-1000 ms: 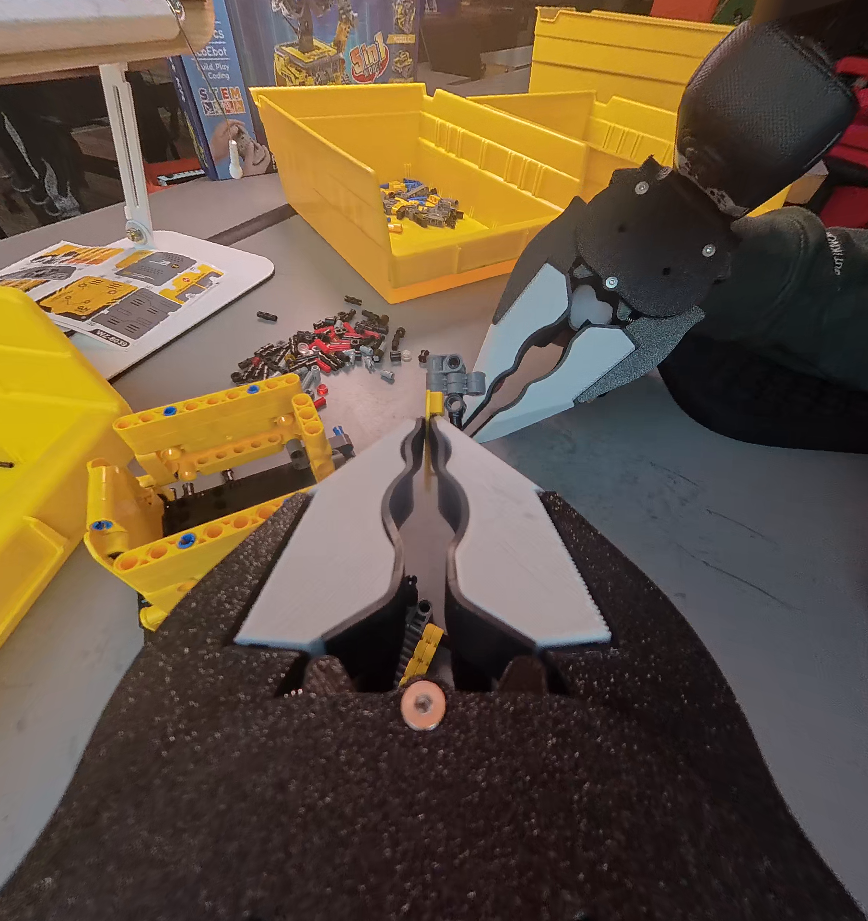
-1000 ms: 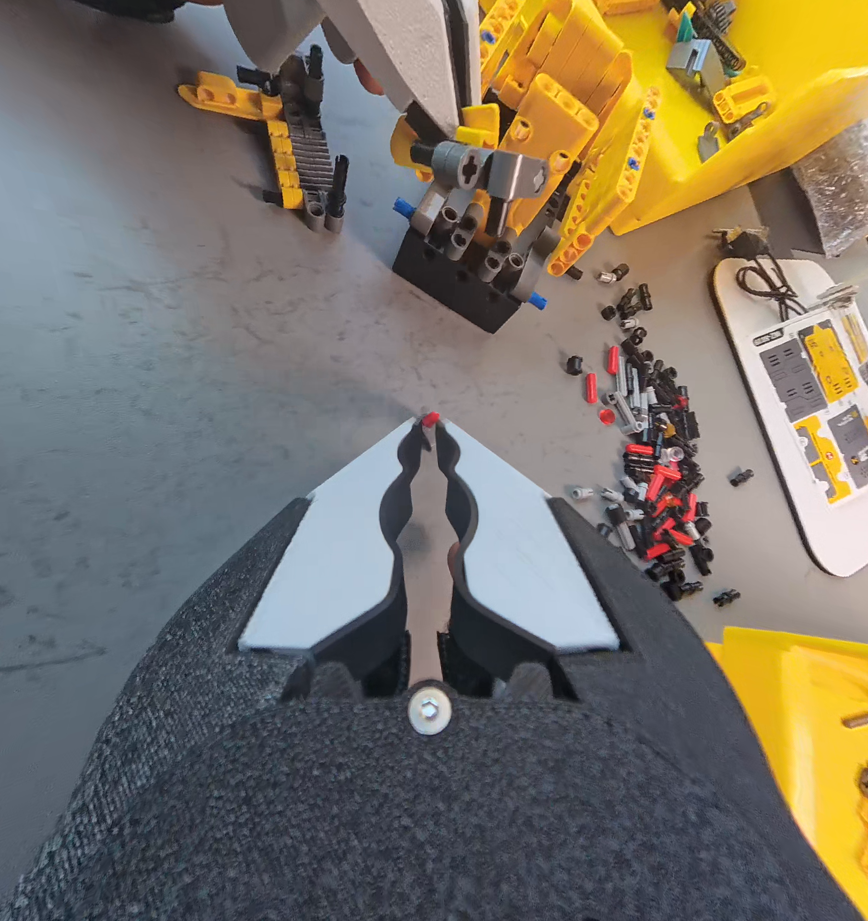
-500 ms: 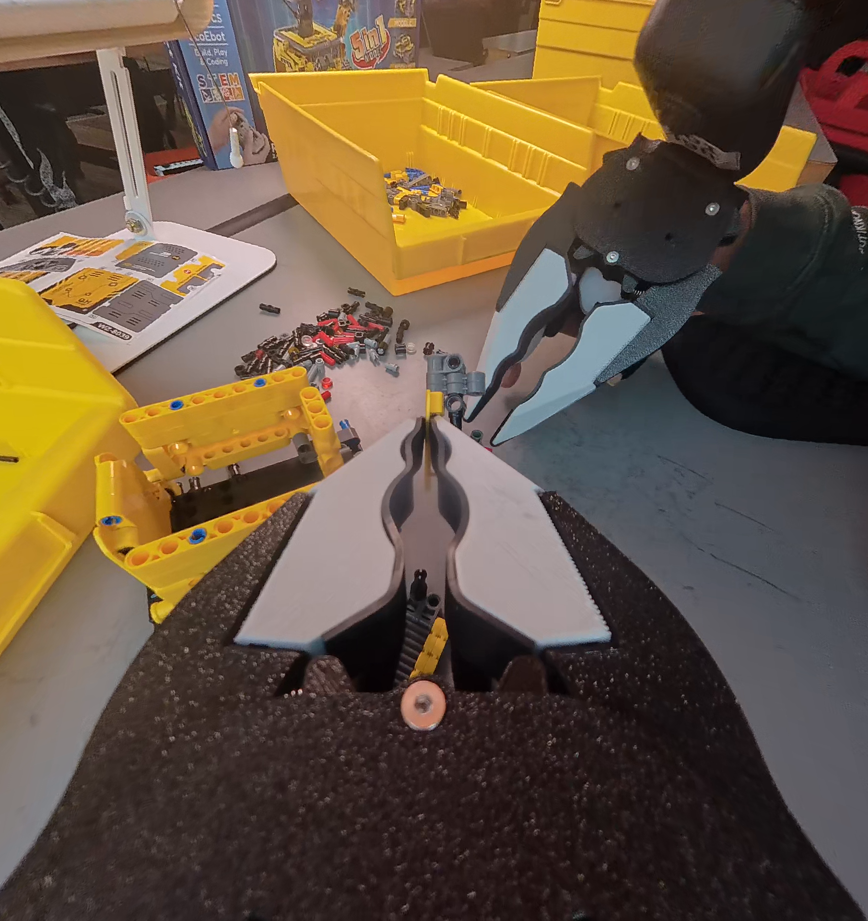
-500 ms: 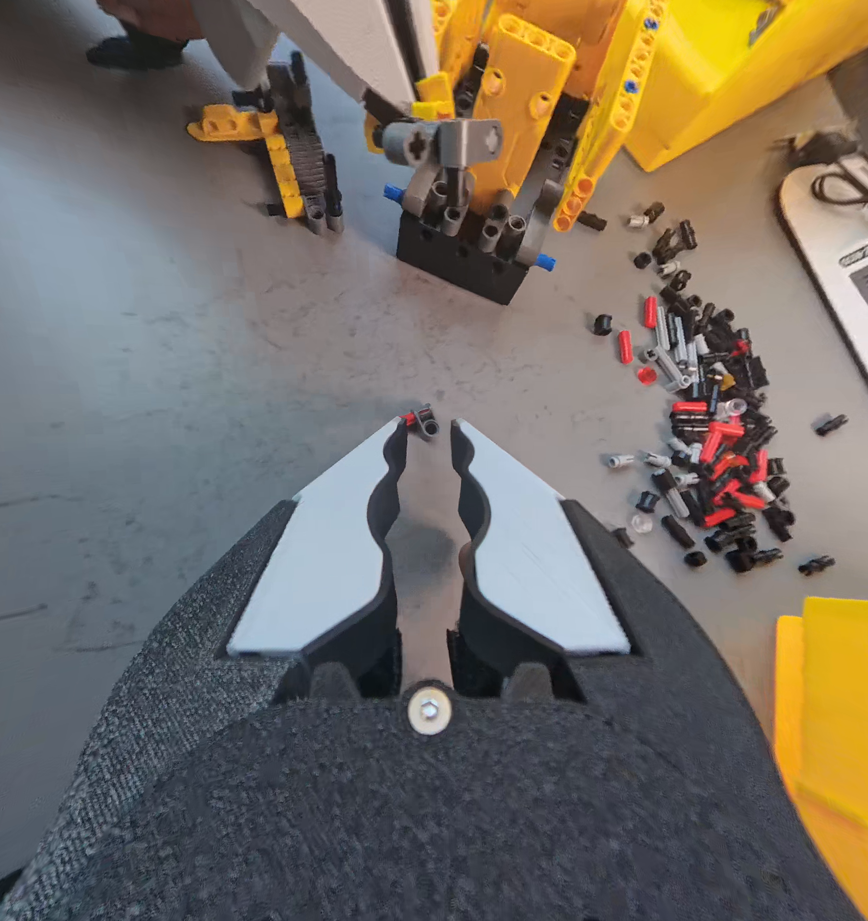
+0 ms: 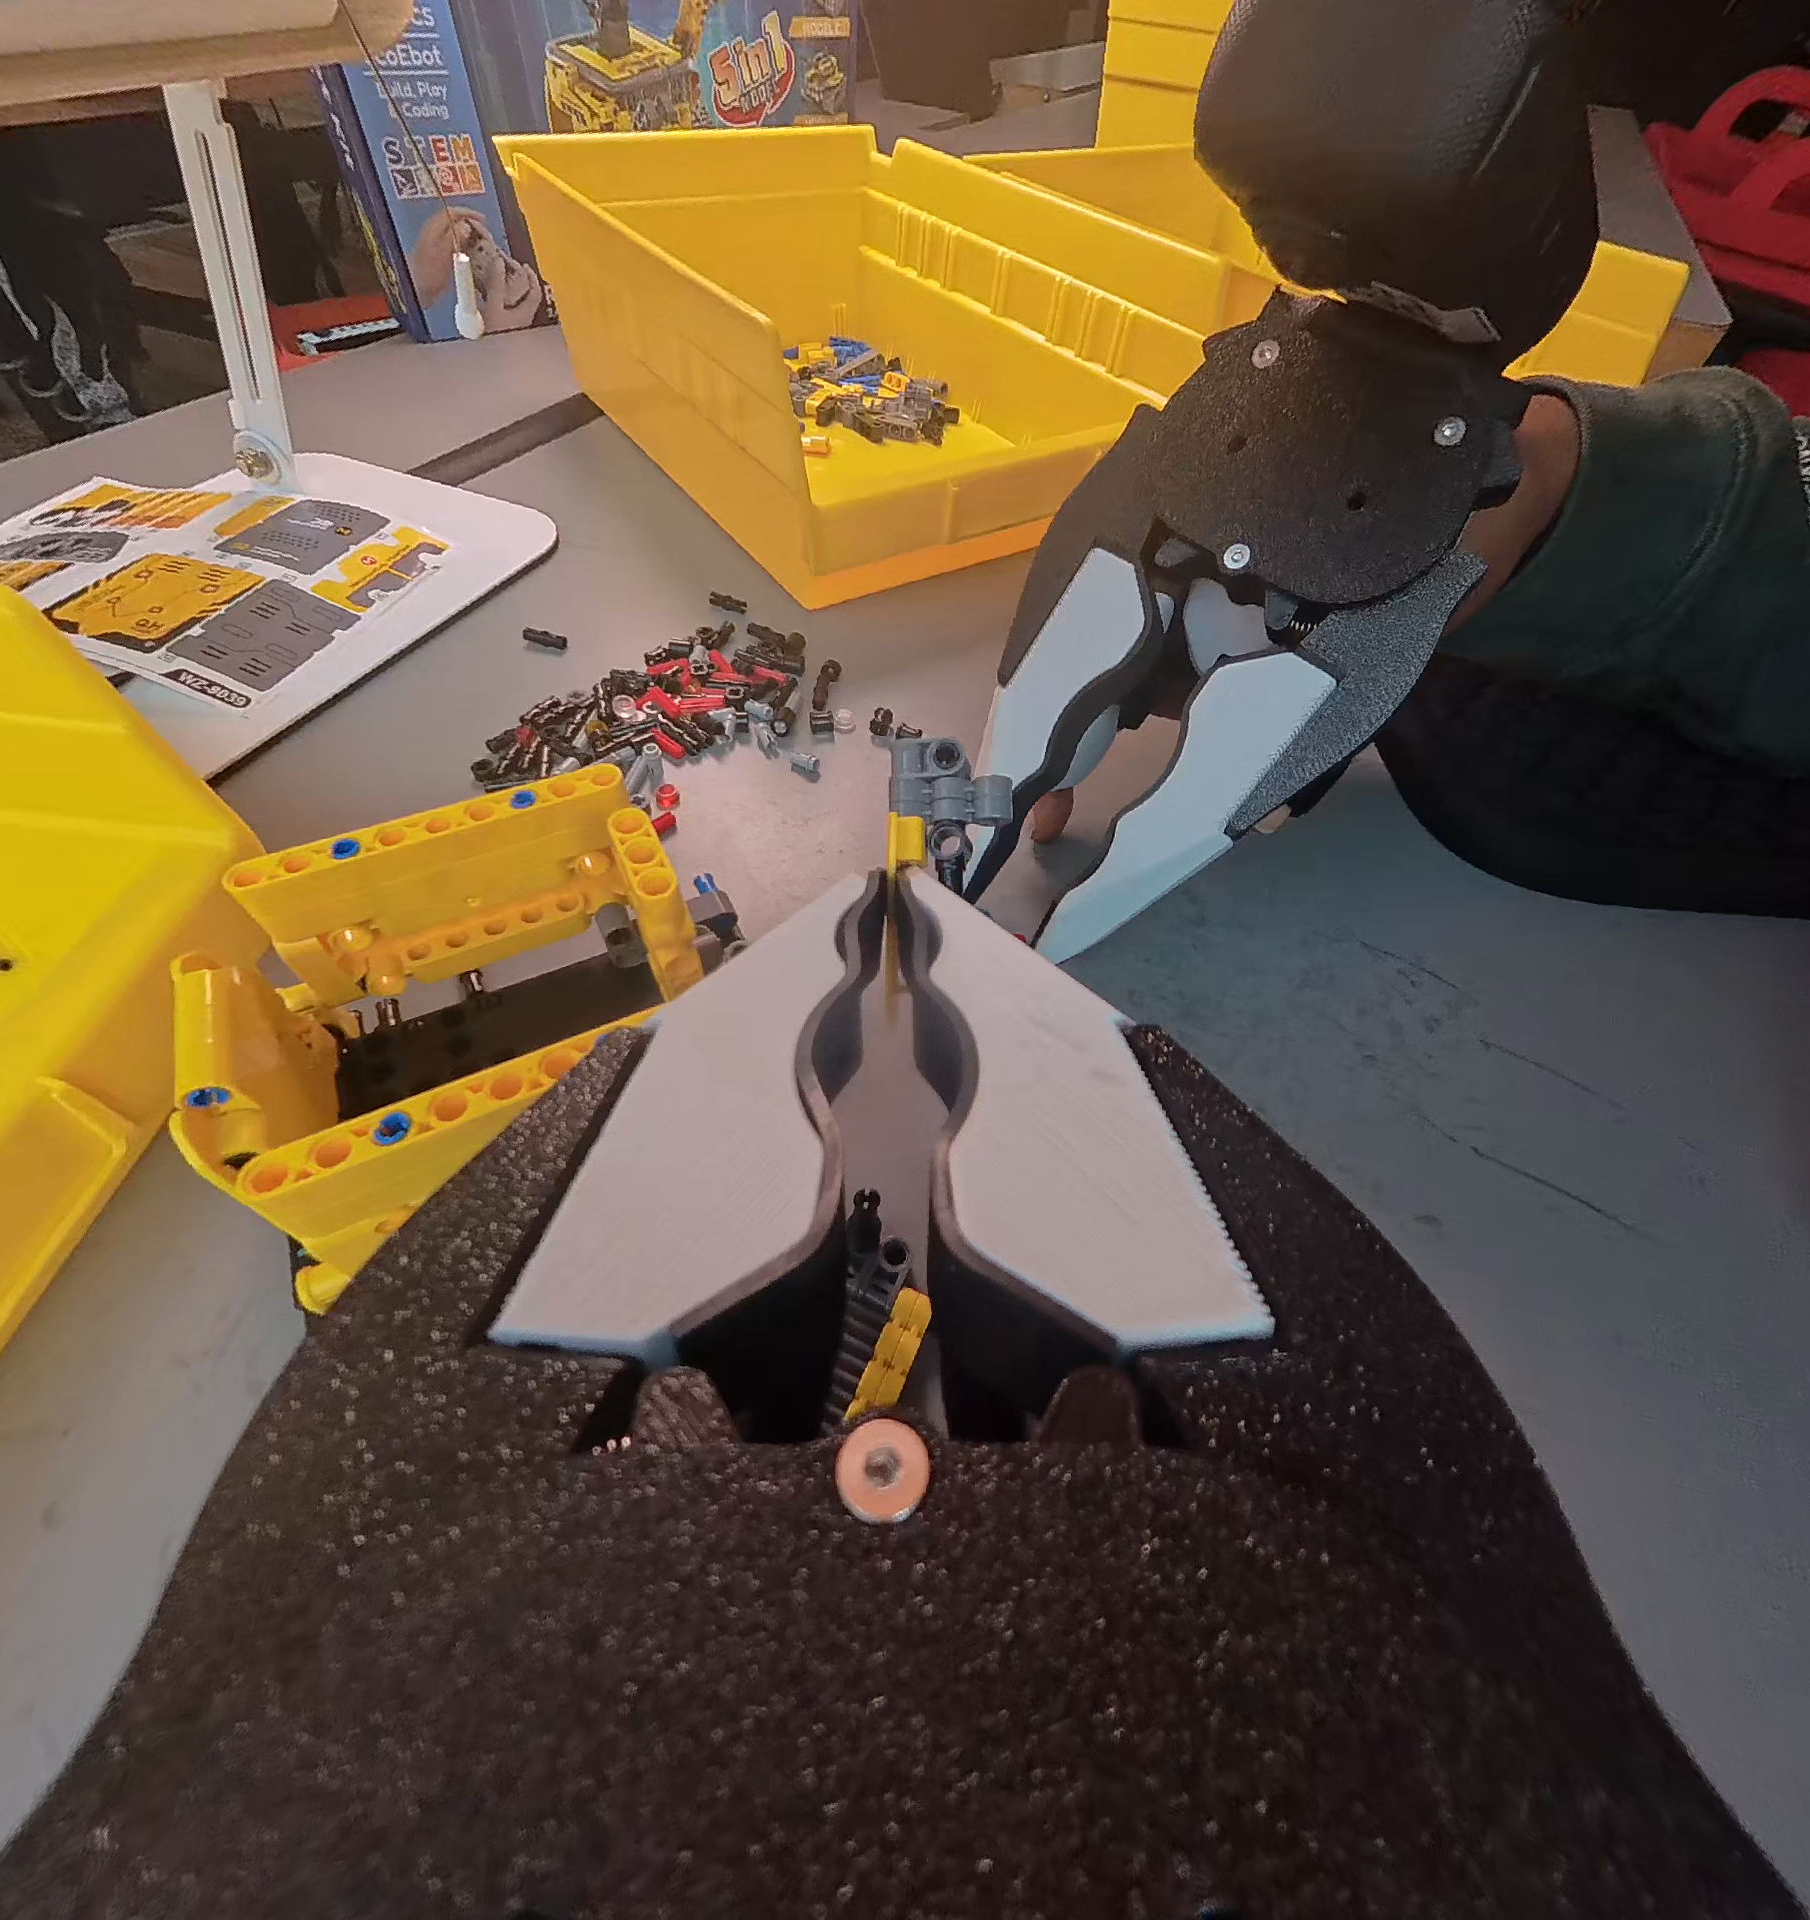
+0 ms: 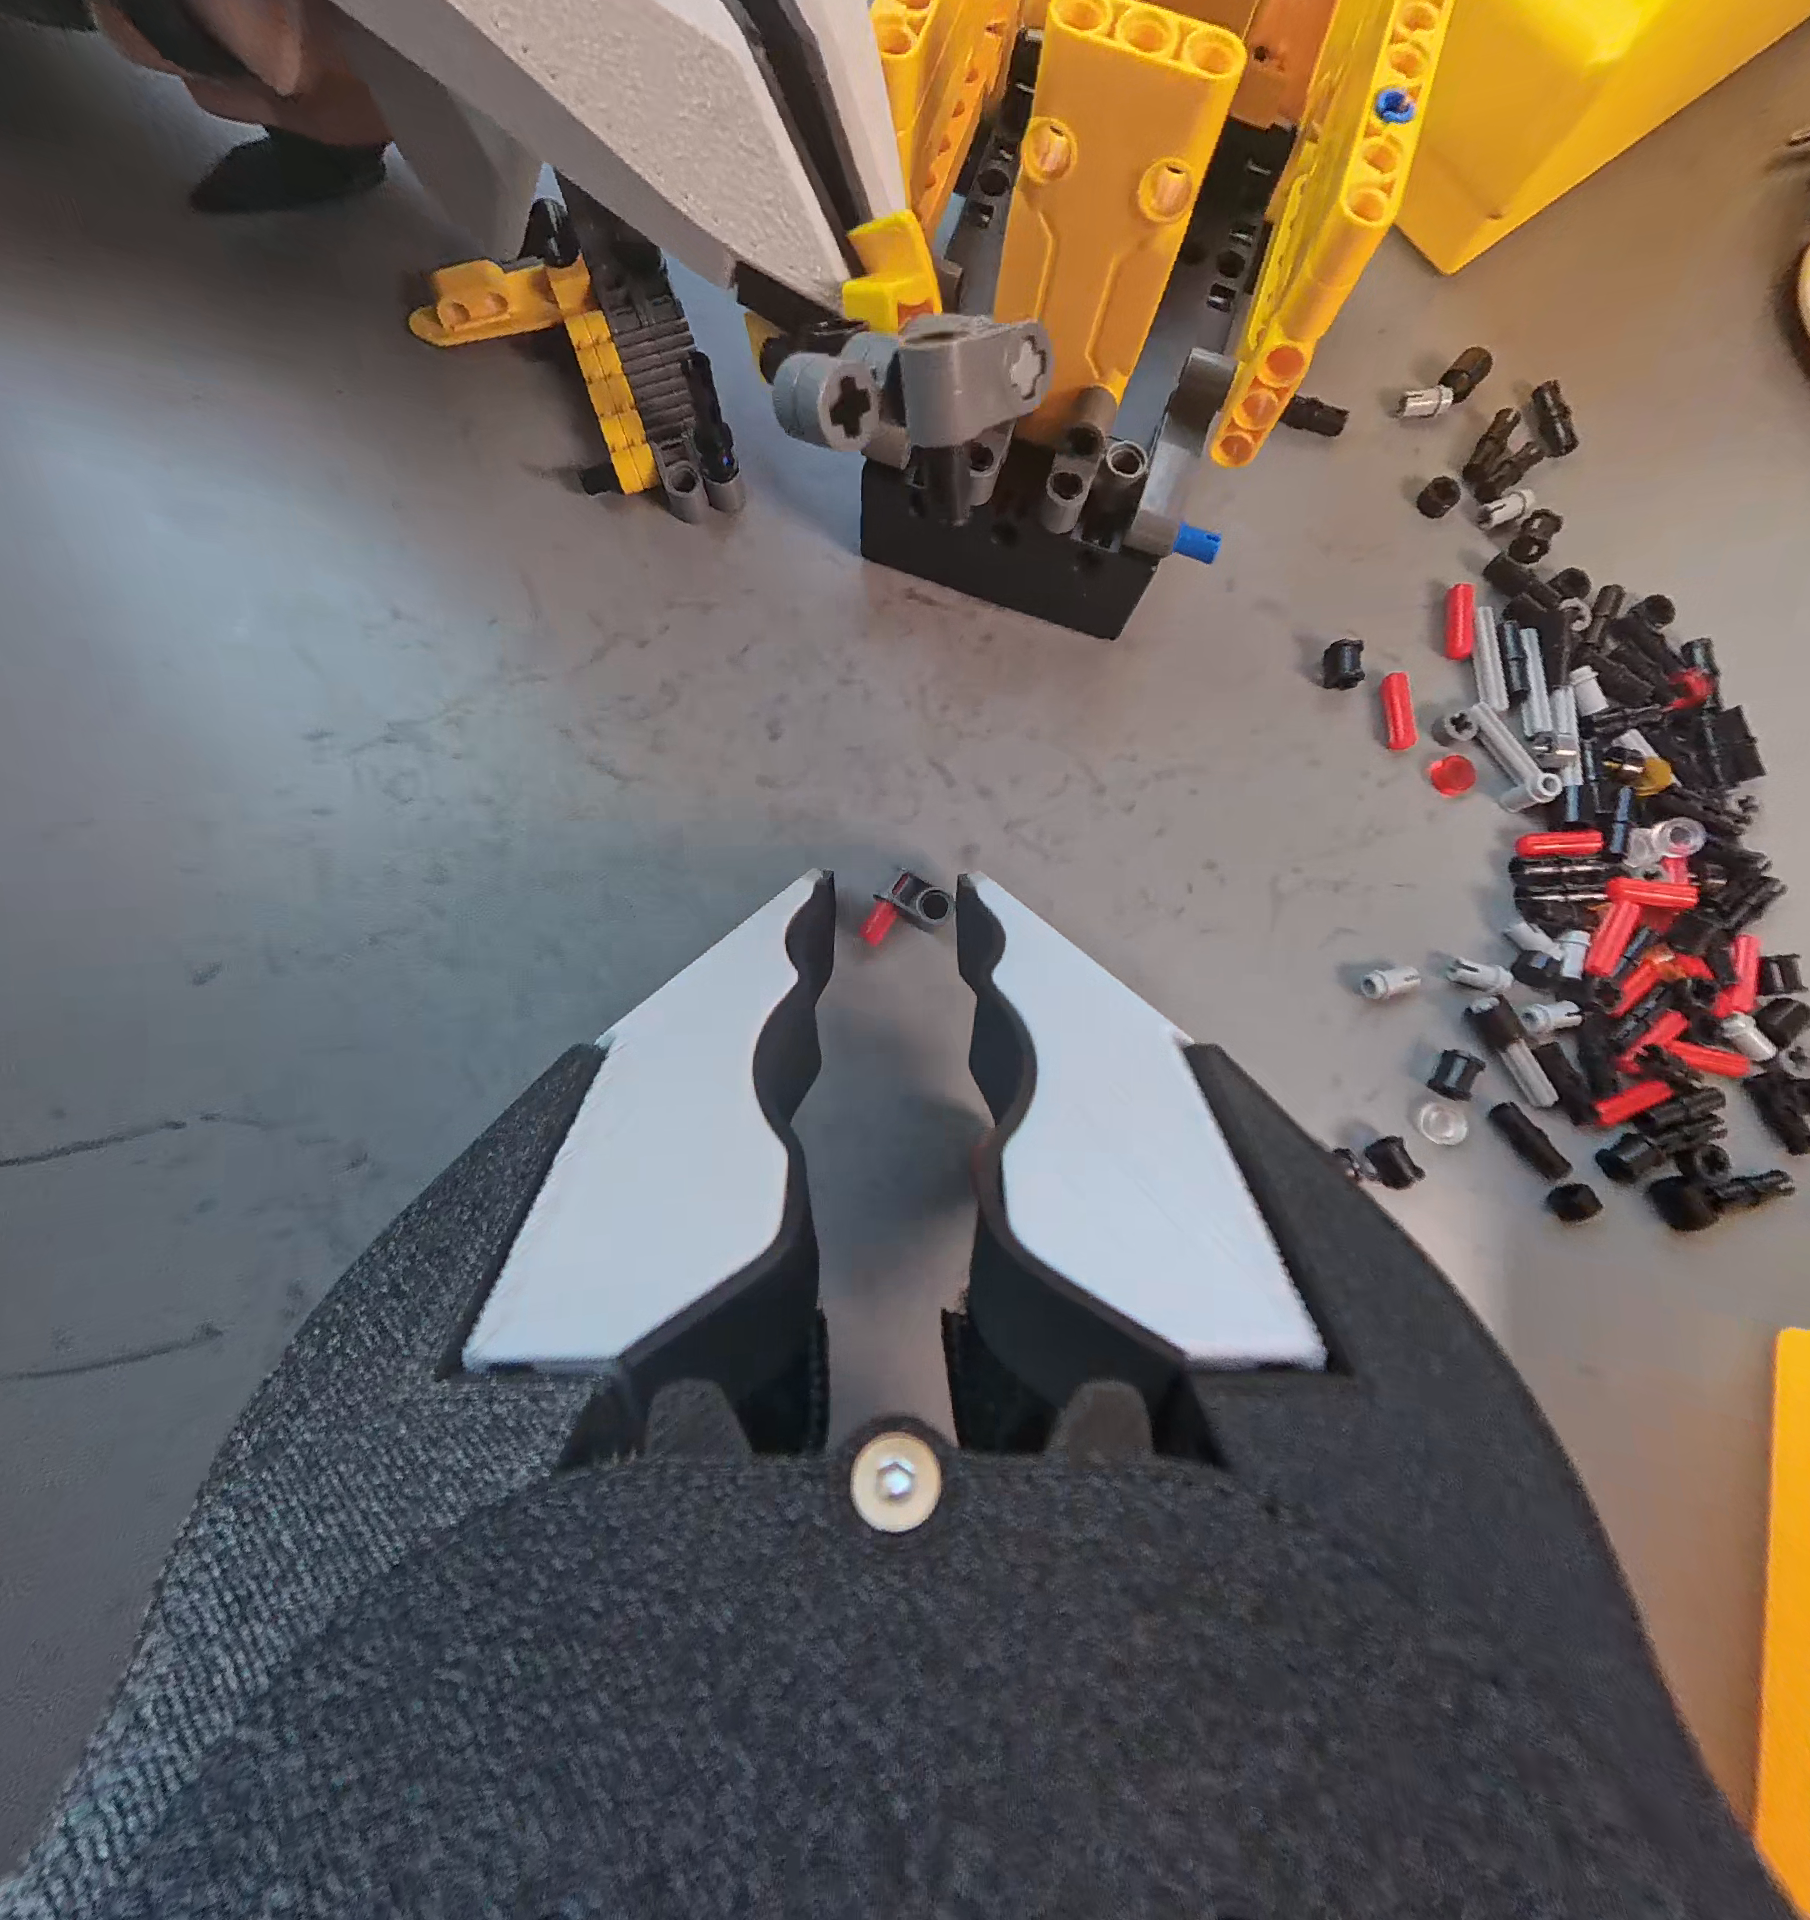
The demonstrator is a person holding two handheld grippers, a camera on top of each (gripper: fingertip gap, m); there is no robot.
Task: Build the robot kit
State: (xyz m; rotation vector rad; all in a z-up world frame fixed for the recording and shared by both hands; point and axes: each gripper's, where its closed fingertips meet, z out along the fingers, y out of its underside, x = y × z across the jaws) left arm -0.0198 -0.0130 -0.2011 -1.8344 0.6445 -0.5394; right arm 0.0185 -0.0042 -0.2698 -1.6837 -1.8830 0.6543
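Right wrist view, frame centre: a small black connector with a red pin (image 6: 909, 906) lies loose on the grey table (image 6: 361, 727) between the fingertips of the right gripper (image 6: 896, 894), whose jaws stand spread and touch neither side of it. Contact with the table cannot be confirmed from this angle.

Upper centre, the left gripper (image 5: 888, 894) has its jaws pressed together on a yellow tab carrying a grey connector assembly (image 6: 922, 390), held just before the yellow beam model (image 6: 1140, 208).

Right of frame, a heap of loose pins (image 6: 1628, 883).

Risk, as judged: the connector is small and lies askew, so uneven closure could flick it away or into the heap. A shift of the left grip could twist the held assembly.
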